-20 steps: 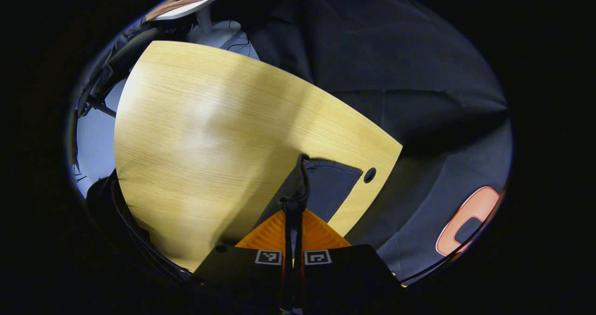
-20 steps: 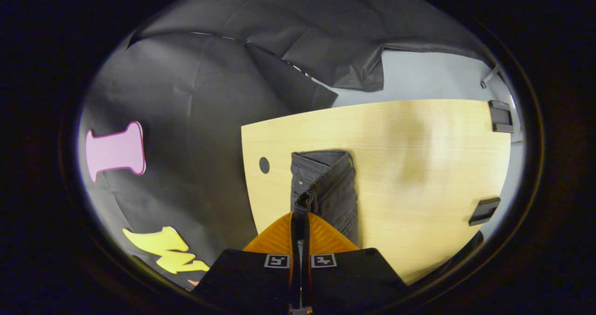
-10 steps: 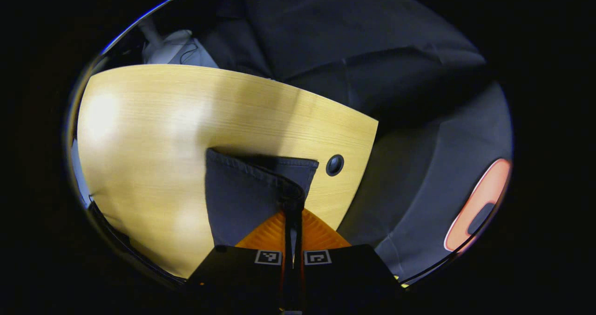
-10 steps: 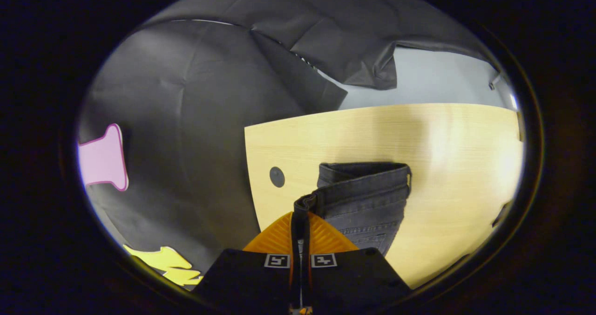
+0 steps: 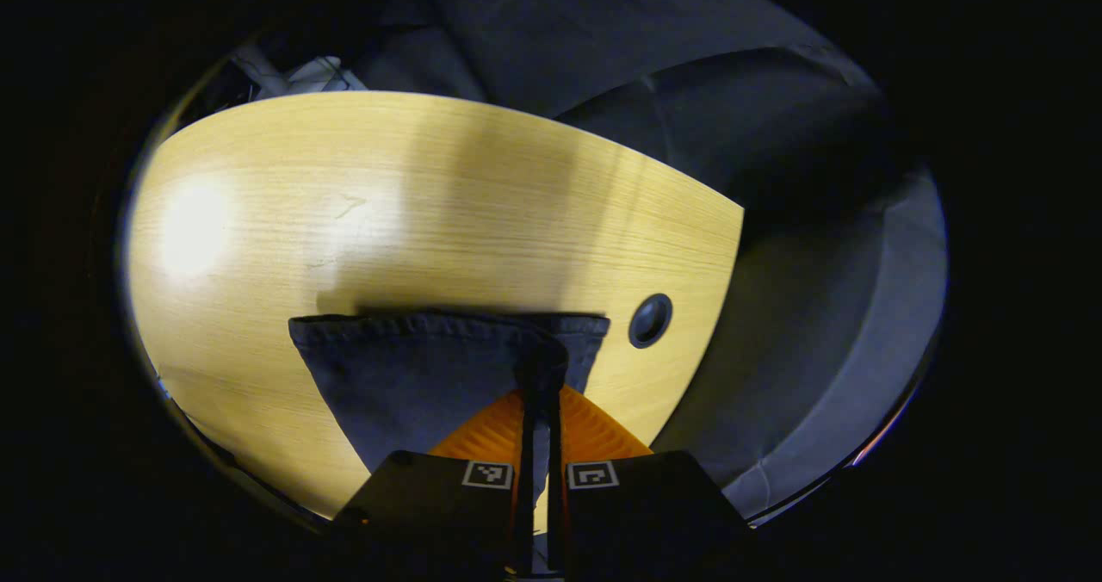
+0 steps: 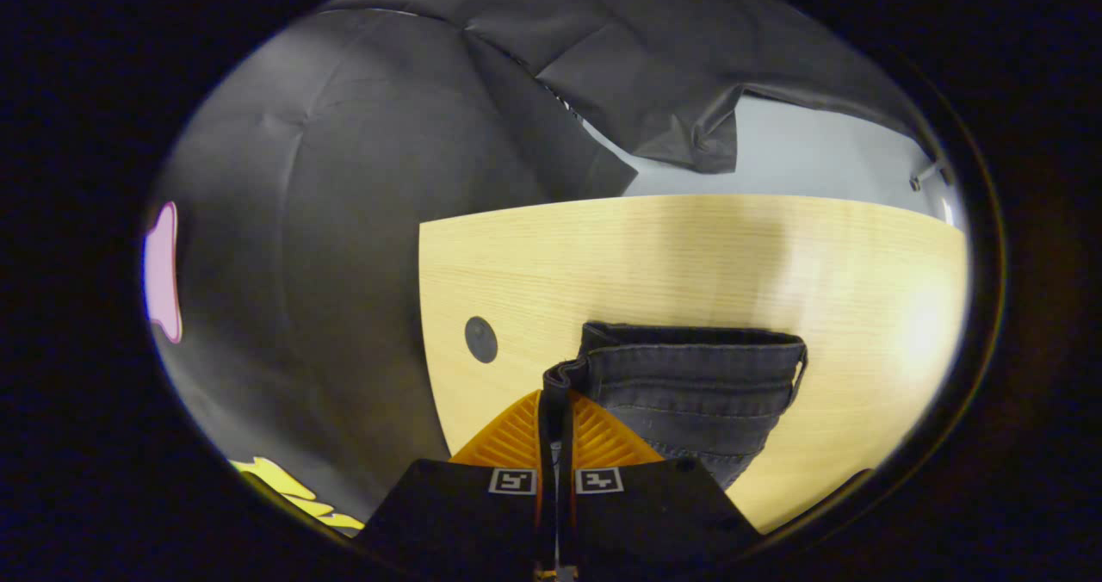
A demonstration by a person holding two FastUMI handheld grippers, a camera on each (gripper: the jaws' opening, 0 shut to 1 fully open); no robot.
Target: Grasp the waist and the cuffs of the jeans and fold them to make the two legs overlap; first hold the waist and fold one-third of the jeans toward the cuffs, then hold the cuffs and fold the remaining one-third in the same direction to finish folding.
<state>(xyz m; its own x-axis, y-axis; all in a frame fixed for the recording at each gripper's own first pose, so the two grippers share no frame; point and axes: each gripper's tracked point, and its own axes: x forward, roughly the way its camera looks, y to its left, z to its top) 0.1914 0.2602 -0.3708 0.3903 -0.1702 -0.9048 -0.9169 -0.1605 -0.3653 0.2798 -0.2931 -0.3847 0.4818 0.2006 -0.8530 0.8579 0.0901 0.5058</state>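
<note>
Pinching the jeans (image 5: 405,375) with my left gripper (image 5: 541,393), I have both fingers pressed tight together on a bunched bit of the hem edge, with only a thin strip of cloth between them. From that pinch the dark fabric spreads out to the left in the left gripper view, its stitched edge running straight across, the cloth hanging over the table (image 5: 387,195). A round dark hole (image 5: 650,320) in the tabletop sits just right of the fabric edge.

My right gripper (image 6: 556,401) is likewise clenched on the jeans (image 6: 697,384), both fingers clamped on a corner of the thick stitched band that stands up between the tips. In the right gripper view the band runs off to the right with seams below it, and the garment hangs over the table (image 6: 689,246); the same kind of hole (image 6: 480,339) lies left of the cloth, well apart from it.

Small square black-and-white coded markers sit on each gripper body; they carry no readable words. I can read no brand or label on the jeans.
</note>
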